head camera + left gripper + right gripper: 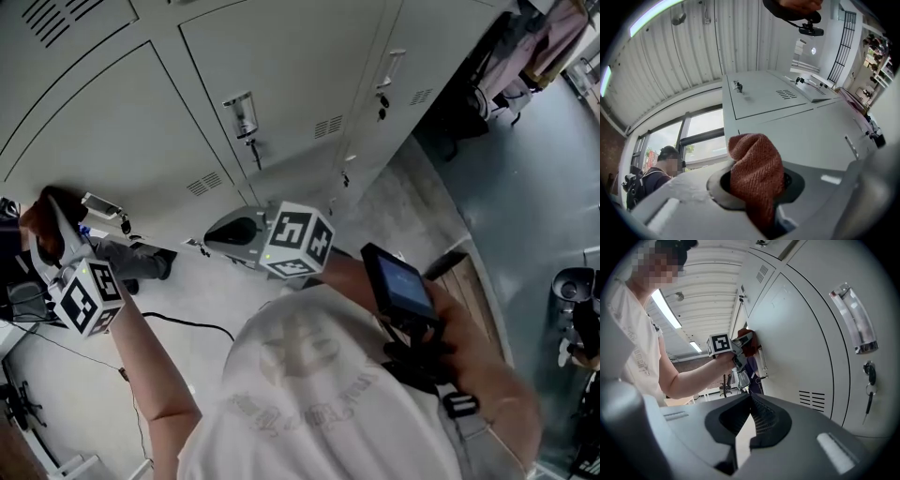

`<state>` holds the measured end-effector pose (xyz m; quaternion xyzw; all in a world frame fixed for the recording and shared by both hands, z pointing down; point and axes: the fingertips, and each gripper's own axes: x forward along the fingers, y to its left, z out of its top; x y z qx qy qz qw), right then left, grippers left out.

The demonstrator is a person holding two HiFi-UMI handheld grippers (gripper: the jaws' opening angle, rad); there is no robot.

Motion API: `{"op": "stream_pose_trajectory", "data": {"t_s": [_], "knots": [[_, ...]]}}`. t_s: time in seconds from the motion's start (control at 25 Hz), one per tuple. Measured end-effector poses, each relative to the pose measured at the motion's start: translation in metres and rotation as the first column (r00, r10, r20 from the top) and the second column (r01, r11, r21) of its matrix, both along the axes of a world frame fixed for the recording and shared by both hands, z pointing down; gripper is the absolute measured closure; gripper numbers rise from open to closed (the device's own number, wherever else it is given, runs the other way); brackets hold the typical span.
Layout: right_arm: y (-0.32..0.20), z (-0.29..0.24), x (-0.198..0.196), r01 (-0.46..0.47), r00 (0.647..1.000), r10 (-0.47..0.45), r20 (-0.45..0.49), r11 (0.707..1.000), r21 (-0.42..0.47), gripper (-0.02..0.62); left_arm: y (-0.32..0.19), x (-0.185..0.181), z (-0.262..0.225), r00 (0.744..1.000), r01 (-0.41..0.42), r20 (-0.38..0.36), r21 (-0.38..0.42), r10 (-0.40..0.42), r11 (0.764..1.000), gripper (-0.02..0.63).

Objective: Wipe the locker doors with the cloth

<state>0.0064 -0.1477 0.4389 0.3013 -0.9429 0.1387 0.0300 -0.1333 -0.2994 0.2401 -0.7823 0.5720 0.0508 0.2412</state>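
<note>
— Two claws to account for. How do they stand?

— The left claw point(755, 187) is clamped tight on the cloth point(752, 161), a rust-red woven bunch that pokes up out of its jaws. The right claw point(750, 397) has its jaws brought together at the tips, with nothing between them.

— Where does the cloth sit on the lockers?

— The right gripper view shows it up against the pale grey locker doors point(806, 343), further along the row. In the head view it is at the far left, just beside a door handle point(101, 203). Whether it presses the metal cannot be told.

— Any writing?

— The marker cube point(718, 344) on the left claw bears a black-and-white square pattern. The print on the person's shirt point(281, 375) is too faint to read.

— Edges, and room to move?

— Near the right claw a door seam curves past a clear handle point(855, 319). A key point(868, 380) hangs in the lock below it, and vent slots point(811, 400) sit low on the neighbouring door. The right claw is held apart from the doors. Bare floor point(534, 187) opens out to the person's right.
</note>
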Motion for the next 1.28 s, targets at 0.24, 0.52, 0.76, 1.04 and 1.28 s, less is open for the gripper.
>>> {"op": "stream_pose_trajectory", "data": {"t_s": [0.24, 0.52, 0.76, 1.04, 1.28], "knots": [[0.001, 0.0, 0.007, -0.005, 1.0, 0.005, 0.008, 1.0, 0.003, 0.588, 0.013, 0.032, 0.001, 0.999, -0.017, 0.039, 0.01, 0.016, 1.0, 0.511], [0.005, 0.001, 0.028, -0.039, 0.999, 0.039, 0.015, 0.999, -0.005, 0.588, 0.03, 0.093, -0.007, 0.99, -0.136, 0.029, 0.032, 0.135, 0.99, 0.511], [0.005, 0.002, 0.031, -0.042, 0.999, 0.042, 0.007, 0.999, -0.013, 0.588, 0.039, 0.126, -0.011, 0.978, -0.21, -0.01, 0.035, 0.21, 0.977, 0.511], [0.006, 0.004, 0.037, -0.049, 0.999, 0.049, 0.011, 0.999, -0.02, 0.588, 0.049, 0.159, -0.005, 0.96, -0.28, 0.011, 0.034, 0.28, 0.959, 0.511], [0.011, 0.01, 0.05, -0.057, 0.998, 0.058, 0.019, 0.998, -0.031, 0.588, 0.055, 0.198, 0.01, 0.924, -0.312, 0.227, -0.018, 0.307, 0.95, 0.511]]}}
